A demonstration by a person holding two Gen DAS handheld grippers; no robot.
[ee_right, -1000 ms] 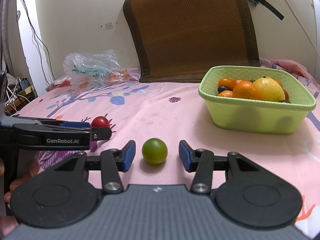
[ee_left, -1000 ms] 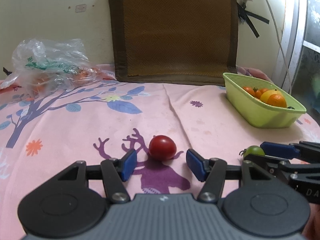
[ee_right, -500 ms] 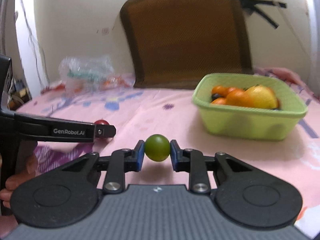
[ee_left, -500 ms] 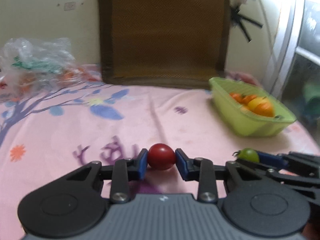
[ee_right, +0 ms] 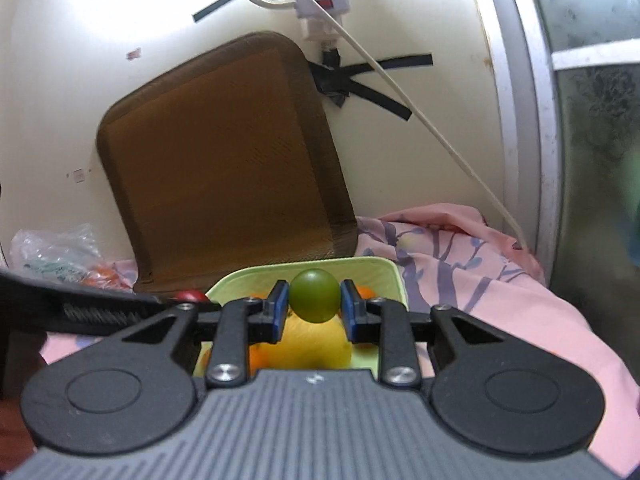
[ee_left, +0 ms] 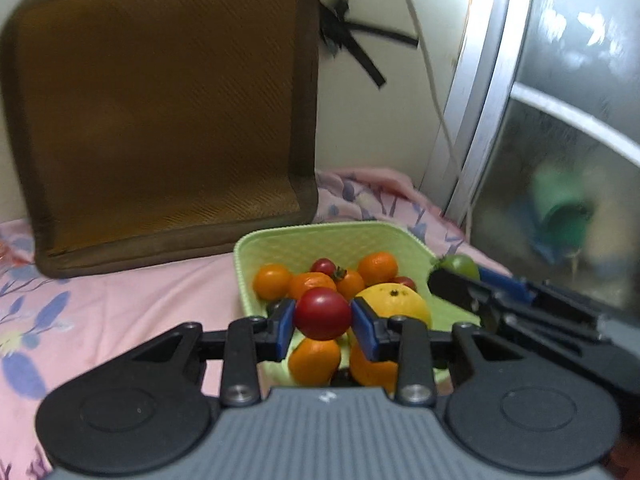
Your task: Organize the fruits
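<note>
My left gripper is shut on a red tomato and holds it in the air over the near end of the light green basket. The basket holds several oranges, small tomatoes and a big yellow citrus. My right gripper is shut on a green tomato, also above the basket, over the yellow citrus. In the left wrist view the right gripper reaches in from the right with the green tomato at its tip.
A brown seat cushion leans against the wall behind the basket. A pink patterned cloth covers the surface. A clear plastic bag lies far left. A white cable and black tape hang on the wall; a window frame stands right.
Both grippers closed on their tomatoes, lifted them off the cloth and carried them right and forward to above the basket.
</note>
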